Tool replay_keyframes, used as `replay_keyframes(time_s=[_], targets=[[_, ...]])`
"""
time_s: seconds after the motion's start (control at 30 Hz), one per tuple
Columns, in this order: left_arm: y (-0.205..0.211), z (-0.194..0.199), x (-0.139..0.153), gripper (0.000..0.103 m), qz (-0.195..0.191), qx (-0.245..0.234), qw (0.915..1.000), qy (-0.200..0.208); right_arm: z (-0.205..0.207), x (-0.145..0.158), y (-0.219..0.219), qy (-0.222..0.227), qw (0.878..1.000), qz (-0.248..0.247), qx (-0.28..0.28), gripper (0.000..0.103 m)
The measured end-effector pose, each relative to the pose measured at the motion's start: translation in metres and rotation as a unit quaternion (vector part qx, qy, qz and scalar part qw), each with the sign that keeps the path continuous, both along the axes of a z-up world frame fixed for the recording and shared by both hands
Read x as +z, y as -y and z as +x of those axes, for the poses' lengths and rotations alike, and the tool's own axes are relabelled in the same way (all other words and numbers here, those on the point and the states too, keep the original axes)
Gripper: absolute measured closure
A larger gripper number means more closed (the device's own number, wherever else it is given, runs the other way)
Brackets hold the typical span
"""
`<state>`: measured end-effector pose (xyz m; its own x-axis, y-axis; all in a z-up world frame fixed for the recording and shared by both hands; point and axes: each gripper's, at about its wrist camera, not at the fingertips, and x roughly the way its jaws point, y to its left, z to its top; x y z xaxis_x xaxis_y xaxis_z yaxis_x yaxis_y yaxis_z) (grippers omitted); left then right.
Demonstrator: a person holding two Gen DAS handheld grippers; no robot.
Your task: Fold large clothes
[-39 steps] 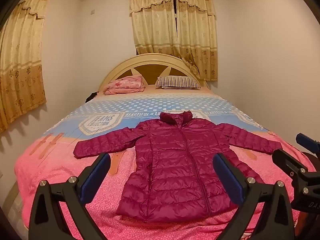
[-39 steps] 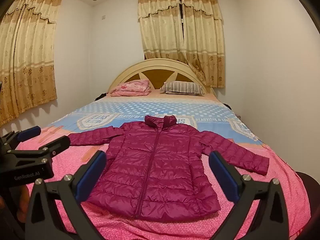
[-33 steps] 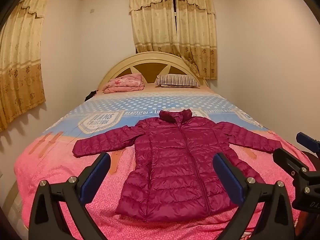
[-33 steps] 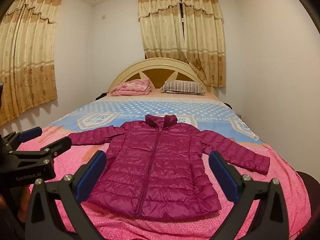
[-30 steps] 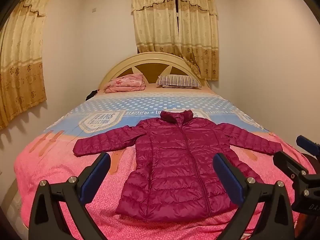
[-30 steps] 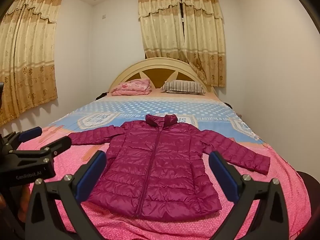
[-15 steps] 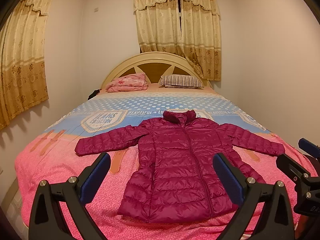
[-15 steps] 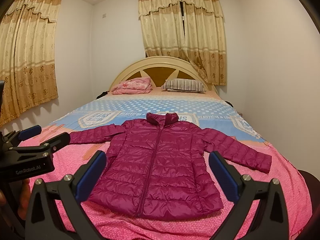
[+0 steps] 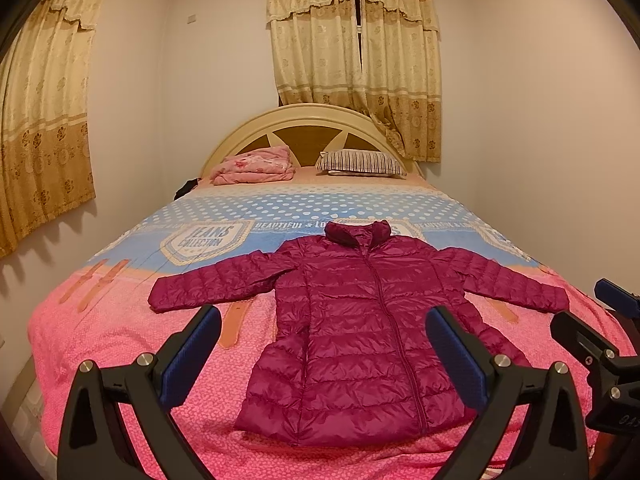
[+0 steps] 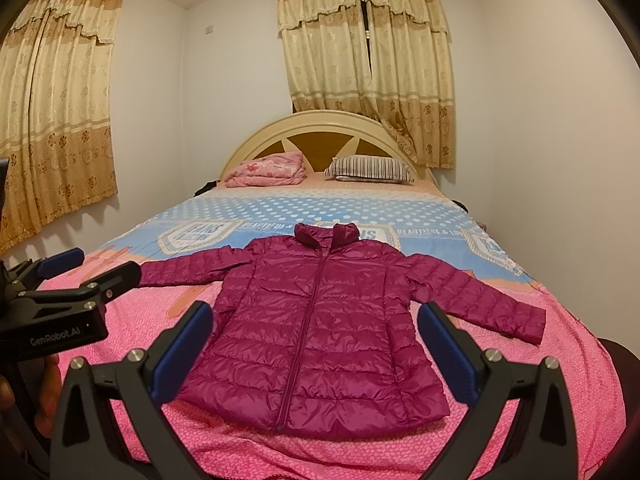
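Your magenta puffer jacket (image 9: 360, 332) lies flat and zipped on the near, pink end of the bed (image 9: 100, 332), collar toward the headboard (image 9: 304, 128), both sleeves spread out to the sides; you hold the left gripper (image 9: 322, 354) off the foot of the bed with its blue pads wide apart, pinching nothing; the right gripper (image 10: 314, 350) sits beside it, likewise spread and clear of the fabric; a folded pink blanket (image 10: 266, 170) and striped pillow (image 10: 370, 169) rest by the headboard.
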<state>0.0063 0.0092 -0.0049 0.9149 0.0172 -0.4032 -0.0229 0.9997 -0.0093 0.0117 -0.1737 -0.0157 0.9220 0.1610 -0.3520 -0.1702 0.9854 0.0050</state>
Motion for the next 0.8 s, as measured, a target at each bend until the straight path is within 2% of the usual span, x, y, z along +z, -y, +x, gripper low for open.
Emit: replay_keyframes(time_s=[0.8], targets=[[-0.0035,0.0017,-0.0011,0.001,-0.001,0.004,1.0,0.0,0.0014,-0.0029,-0.0031,-0.002,1.0,0.001,0.001,0.0]])
